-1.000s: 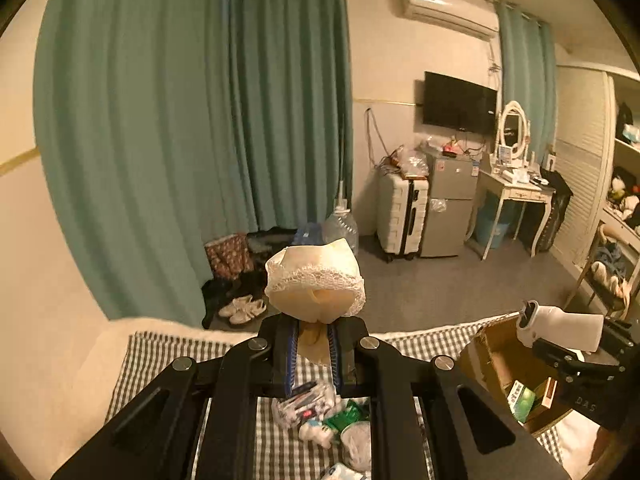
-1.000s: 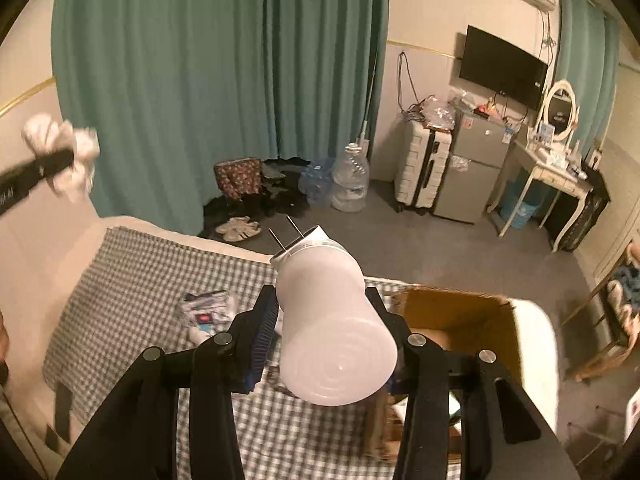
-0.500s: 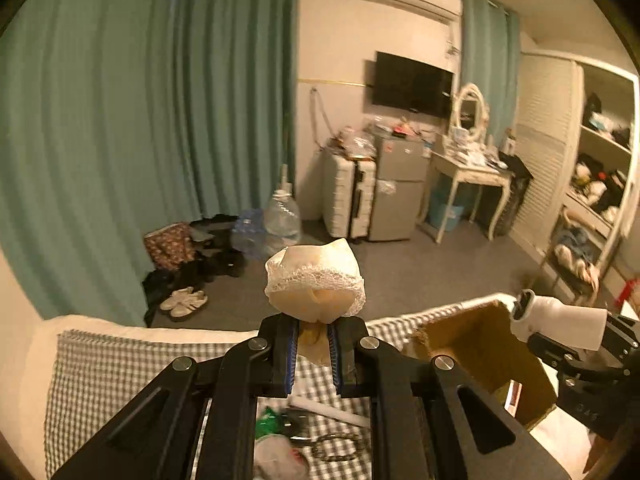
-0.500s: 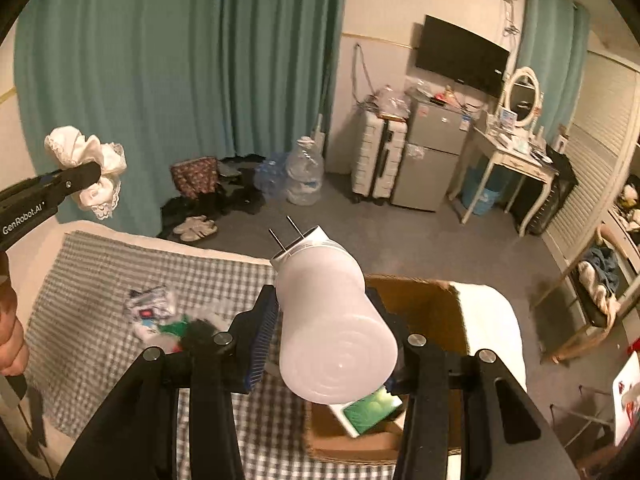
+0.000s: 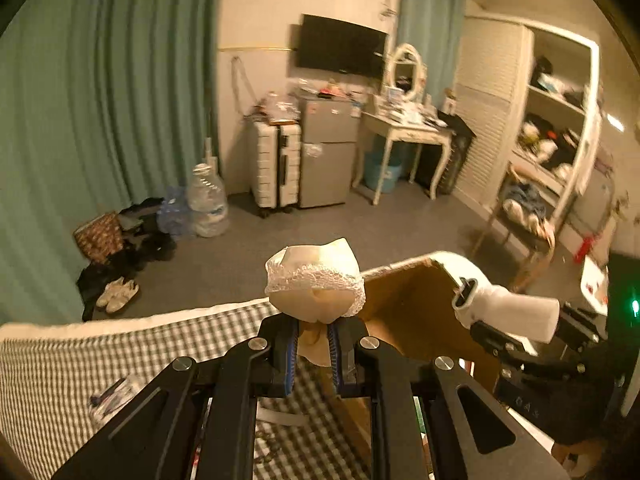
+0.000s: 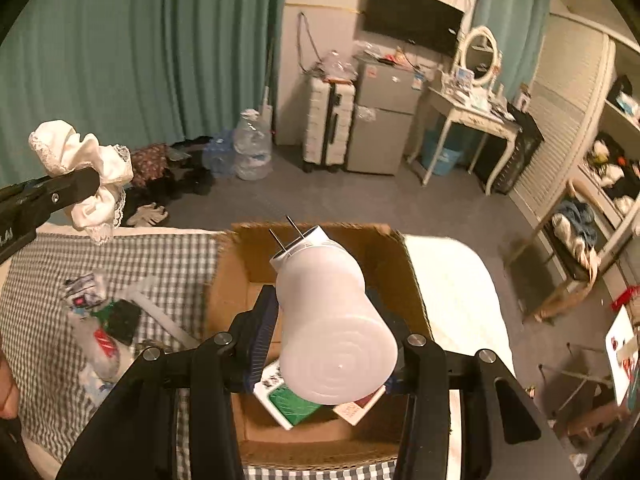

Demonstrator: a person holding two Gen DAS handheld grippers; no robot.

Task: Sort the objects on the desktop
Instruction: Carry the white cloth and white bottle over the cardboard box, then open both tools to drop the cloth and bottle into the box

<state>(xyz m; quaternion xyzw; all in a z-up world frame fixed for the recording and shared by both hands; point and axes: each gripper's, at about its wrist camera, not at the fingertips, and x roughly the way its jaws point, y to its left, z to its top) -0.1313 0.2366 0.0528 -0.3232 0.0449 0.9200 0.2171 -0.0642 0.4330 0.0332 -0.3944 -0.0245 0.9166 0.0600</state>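
My left gripper [image 5: 313,330] is shut on a white lace-trimmed cloth [image 5: 315,289] and holds it in the air above the checked cloth, left of the cardboard box [image 5: 404,304]. The cloth also shows in the right wrist view [image 6: 82,172]. My right gripper [image 6: 326,312] is shut on a white plug-in night light [image 6: 326,312] with two metal prongs, held over the open cardboard box [image 6: 224,280]. The night light shows in the left wrist view [image 5: 506,312].
The box holds a green-and-white packet [image 6: 286,398] and another packet [image 6: 354,410]. Several small packets and wrappers [image 6: 100,320] and a white stick [image 6: 160,314] lie on the checked cloth [image 6: 160,252]. Beyond is the floor with bottles, a suitcase and a fridge.
Both grippers have moved right with their loads. The night light now hangs over the box. The left gripper with the cloth is now close to the box's left wall.
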